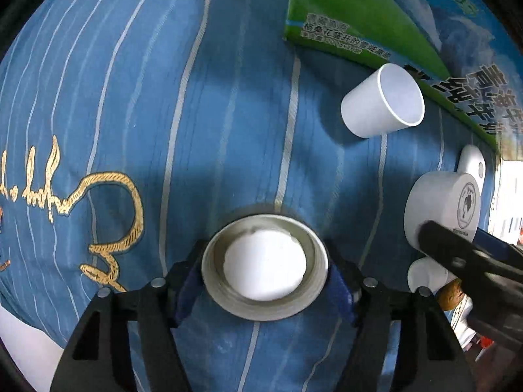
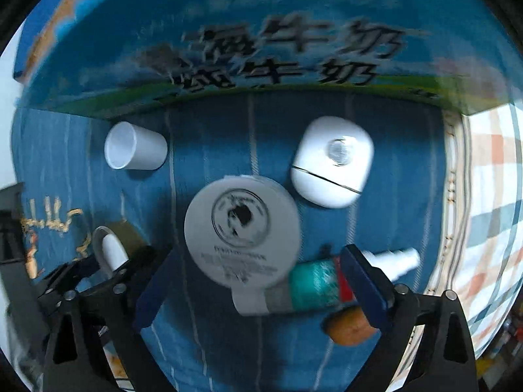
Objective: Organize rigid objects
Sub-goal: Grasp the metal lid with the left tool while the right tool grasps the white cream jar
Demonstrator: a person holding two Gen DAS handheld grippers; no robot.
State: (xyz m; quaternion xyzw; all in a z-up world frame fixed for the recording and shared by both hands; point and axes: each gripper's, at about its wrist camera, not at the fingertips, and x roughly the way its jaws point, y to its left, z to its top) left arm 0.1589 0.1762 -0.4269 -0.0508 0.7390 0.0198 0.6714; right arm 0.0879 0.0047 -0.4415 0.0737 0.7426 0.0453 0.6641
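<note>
My left gripper (image 1: pixel 265 269) is shut on a tape roll (image 1: pixel 264 268) with a white object in its core, held over the blue striped cloth (image 1: pixel 163 130). The roll also shows in the right wrist view (image 2: pixel 112 245). My right gripper (image 2: pixel 258 281) is open around a round white jar (image 2: pixel 242 228) with a printed lid; the jar sits between the fingers, the view is blurred. The jar also shows in the left wrist view (image 1: pixel 441 209). A white cup (image 1: pixel 382 101) lies on its side near the milk carton box (image 1: pixel 376 16).
A white rounded case (image 2: pixel 331 160) lies beyond the jar. A teal tube (image 2: pixel 310 284), a white spray bottle (image 2: pixel 398 261) and a brown nut-like object (image 2: pixel 349 325) lie by the right finger. The milk box (image 2: pixel 261 49) bounds the far side. Checked fabric (image 2: pixel 490 196) lies right.
</note>
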